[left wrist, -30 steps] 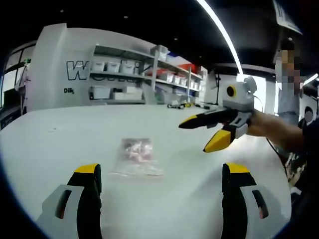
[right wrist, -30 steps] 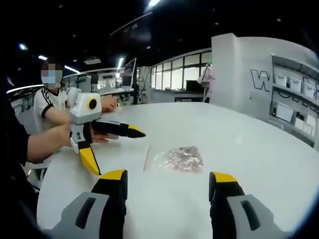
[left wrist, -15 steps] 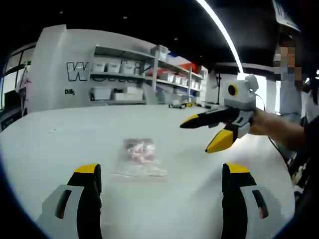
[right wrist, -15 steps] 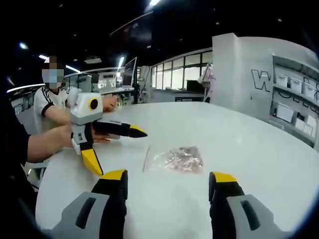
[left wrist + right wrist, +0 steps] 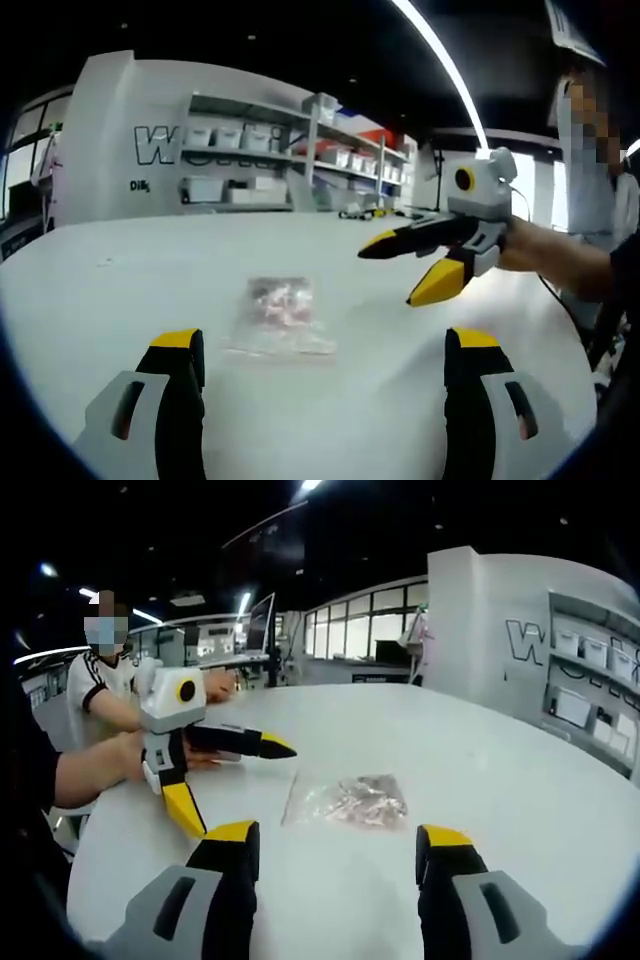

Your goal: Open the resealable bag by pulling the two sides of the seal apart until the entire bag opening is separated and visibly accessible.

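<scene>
A small clear resealable bag (image 5: 277, 316) with pinkish bits inside lies flat on the white table (image 5: 120, 280), a short way ahead of my left gripper (image 5: 320, 350), which stands open and empty. My right gripper (image 5: 400, 270) comes into the left gripper view from the right, held above the table to the right of the bag, jaws spread. In the right gripper view the bag (image 5: 350, 802) lies ahead of my open right gripper (image 5: 335, 842), its strip edge toward the left. The left gripper (image 5: 235, 780) hovers left of it, open.
Shelves with white bins (image 5: 260, 160) stand behind the table against a white wall. A seated person (image 5: 100, 695) is at the table's far left edge in the right gripper view. Another person (image 5: 590, 150) stands at the right in the left gripper view.
Hardly anything moved: the right gripper view drifted slightly, so the bag sits a touch closer to the right gripper. Both grippers stay open above the table.
</scene>
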The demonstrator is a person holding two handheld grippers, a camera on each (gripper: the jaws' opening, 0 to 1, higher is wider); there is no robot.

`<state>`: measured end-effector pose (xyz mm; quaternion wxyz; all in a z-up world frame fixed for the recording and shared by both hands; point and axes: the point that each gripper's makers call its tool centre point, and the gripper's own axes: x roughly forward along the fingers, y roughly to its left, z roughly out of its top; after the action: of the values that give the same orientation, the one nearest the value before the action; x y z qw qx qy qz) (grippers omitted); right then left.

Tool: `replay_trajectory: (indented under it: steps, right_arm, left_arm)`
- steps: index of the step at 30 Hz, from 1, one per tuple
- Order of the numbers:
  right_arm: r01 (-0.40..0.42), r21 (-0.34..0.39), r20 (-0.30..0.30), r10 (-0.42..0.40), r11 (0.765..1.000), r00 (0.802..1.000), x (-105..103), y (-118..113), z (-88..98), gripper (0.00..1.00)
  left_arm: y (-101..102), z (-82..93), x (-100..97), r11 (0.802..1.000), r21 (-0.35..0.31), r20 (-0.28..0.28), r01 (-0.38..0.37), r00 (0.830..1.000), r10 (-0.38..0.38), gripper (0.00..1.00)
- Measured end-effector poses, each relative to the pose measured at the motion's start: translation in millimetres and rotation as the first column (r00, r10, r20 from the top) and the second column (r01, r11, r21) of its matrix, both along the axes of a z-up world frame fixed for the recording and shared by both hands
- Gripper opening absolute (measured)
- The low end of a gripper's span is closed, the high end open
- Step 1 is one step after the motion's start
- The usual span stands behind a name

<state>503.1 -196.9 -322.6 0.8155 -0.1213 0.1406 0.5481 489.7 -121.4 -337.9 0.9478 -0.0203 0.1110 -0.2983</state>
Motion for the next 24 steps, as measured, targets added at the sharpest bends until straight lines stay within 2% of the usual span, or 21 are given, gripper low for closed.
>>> replay_trajectory:
  steps: [24]
  right_arm:
    - [-0.012,-0.004,0.001,0.012,1.0,1.0,2.2,7.9,-2.4,0.61]
  left_arm:
    - [-0.6,0.6,0.2,1.0,-0.012,0.005,-0.003,1.0,0.003,0.99]
